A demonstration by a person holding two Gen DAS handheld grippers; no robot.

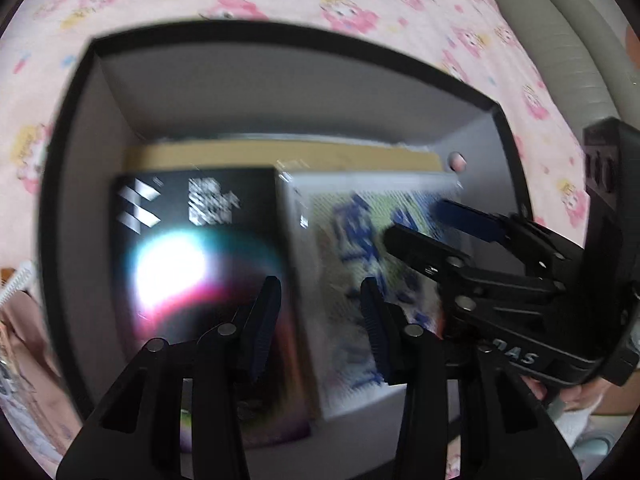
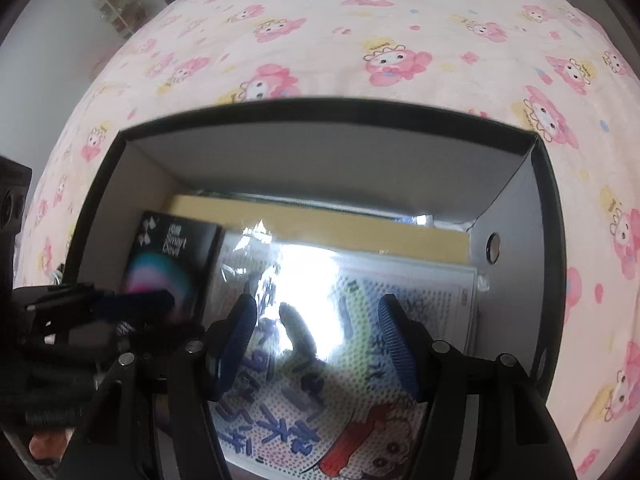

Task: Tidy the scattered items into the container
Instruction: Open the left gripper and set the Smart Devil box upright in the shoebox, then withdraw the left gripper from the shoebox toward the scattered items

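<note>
the black-rimmed, grey-walled cardboard container [image 2: 328, 114] sits on a bed with a pink cartoon-print sheet [image 2: 360, 20]. inside it, a glossy black box [image 1: 200, 264] lies at nine o'clock of a plastic-wrapped cartoon-print packet [image 2: 360, 360], both atop a flat tan box [image 2: 320, 220]. left tool [image 1: 320, 320] and right tool [image 2: 316, 344] hover above them, jaws apart and empty.

Bedsheet [image 2: 360, 32], pale pink, printed with pink and yellow cartoon figures, fills the background. Grey padded rail [image 1: 560, 40] curves past its edge. Blurred shelf [image 2: 120, 12] against far white wall.
</note>
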